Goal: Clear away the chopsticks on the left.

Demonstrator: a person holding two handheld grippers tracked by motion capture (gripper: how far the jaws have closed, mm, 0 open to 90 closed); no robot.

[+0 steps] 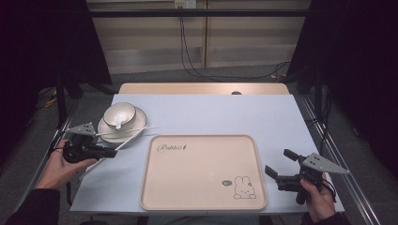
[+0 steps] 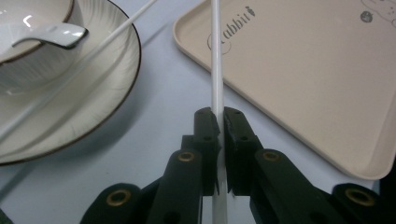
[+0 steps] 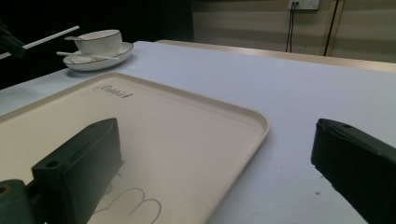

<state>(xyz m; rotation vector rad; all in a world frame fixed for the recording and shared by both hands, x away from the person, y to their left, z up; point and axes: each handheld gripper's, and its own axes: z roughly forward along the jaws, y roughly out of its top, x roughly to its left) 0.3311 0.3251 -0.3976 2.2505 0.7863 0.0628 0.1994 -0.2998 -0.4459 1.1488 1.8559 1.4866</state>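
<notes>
My left gripper [image 1: 110, 152] is at the table's left edge, shut on a white chopstick [image 1: 126, 140] that slants up toward the plate. In the left gripper view the pads [image 2: 208, 122] pinch the chopstick [image 2: 216, 65], which points past the tray's corner. A second white chopstick [image 1: 133, 130] lies across the white plate [image 1: 107, 132]. On that plate stands a white bowl [image 1: 119, 114] with a spoon [image 2: 51, 33] in it. My right gripper [image 1: 278, 161] is open at the tray's right edge with nothing between its fingers [image 3: 79, 163].
A beige tray [image 1: 202, 159] with a rabbit drawing lies bare in the middle of the light blue tabletop [image 1: 225, 112]. Dark stands and cables sit on the floor beyond the table's far edge. The plate sits close to the tray's left far corner.
</notes>
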